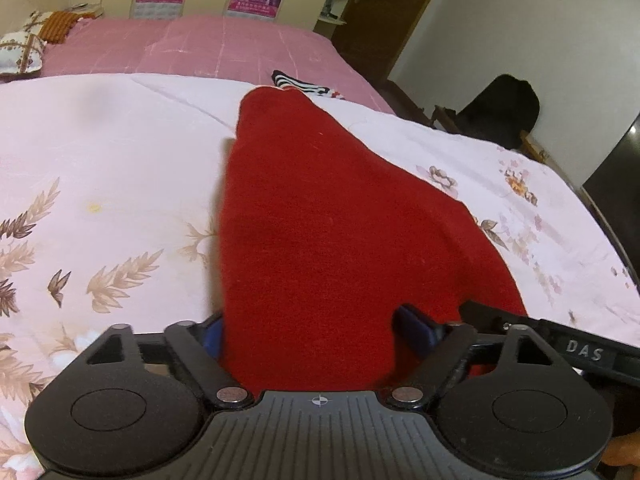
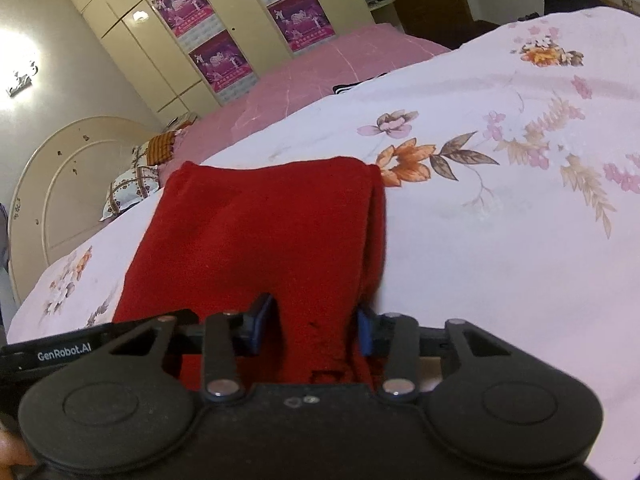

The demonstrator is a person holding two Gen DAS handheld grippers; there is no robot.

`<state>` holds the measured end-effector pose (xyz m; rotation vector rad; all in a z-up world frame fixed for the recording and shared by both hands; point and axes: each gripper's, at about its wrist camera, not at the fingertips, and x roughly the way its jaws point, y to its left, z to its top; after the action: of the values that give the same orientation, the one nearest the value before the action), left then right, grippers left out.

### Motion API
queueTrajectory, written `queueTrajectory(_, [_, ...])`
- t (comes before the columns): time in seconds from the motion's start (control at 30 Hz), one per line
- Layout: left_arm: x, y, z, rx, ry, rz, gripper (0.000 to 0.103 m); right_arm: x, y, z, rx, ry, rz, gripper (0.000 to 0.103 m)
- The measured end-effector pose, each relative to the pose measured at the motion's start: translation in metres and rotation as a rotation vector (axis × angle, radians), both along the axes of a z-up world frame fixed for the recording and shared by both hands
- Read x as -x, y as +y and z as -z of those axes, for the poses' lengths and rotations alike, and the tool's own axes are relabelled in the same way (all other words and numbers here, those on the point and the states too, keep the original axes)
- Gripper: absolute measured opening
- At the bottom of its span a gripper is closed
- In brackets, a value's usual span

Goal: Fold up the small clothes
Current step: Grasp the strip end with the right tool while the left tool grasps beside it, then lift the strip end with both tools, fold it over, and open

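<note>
A red knit garment [image 1: 320,216] lies on the floral white bedsheet [image 1: 100,160], stretching away from me. My left gripper [image 1: 308,332] has the cloth's near edge between its blue pads [image 1: 416,322], shut on it. In the right wrist view the same red garment [image 2: 260,232] lies folded on the sheet, and my right gripper [image 2: 312,324] is shut on its near edge between the blue pads [image 2: 258,320]. The other gripper's black body [image 1: 580,348] shows at the right edge of the left wrist view.
A black-and-white striped garment [image 1: 304,84] lies beyond the red one. A pink bedspread [image 1: 200,48] covers the far bed half, with pillows [image 1: 22,54] at the headboard. A wardrobe with posters [image 2: 224,60] stands behind. A dark chair [image 1: 500,112] stands at the right.
</note>
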<state>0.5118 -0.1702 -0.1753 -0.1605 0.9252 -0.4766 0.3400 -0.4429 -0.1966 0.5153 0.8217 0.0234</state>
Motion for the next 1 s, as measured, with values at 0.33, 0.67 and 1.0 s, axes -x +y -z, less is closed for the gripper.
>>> queueTrajectory(0.33, [0.012,0.011,-0.022,0.021,-0.053,0.000,0.053,0.012,0.011,-0.017,-0.017,-0.066,0.045,0.026])
queueTrajectory(0.67, [0.031,0.096,-0.070,0.044,-0.113,-0.028,0.051,0.018,0.075,-0.071,-0.071,-0.156,-0.039,0.025])
queueTrajectory(1.0, [0.030,0.261,-0.084,-0.026,-0.161,-0.151,0.051,-0.011,0.228,-0.083,-0.134,-0.169,-0.160,0.025])
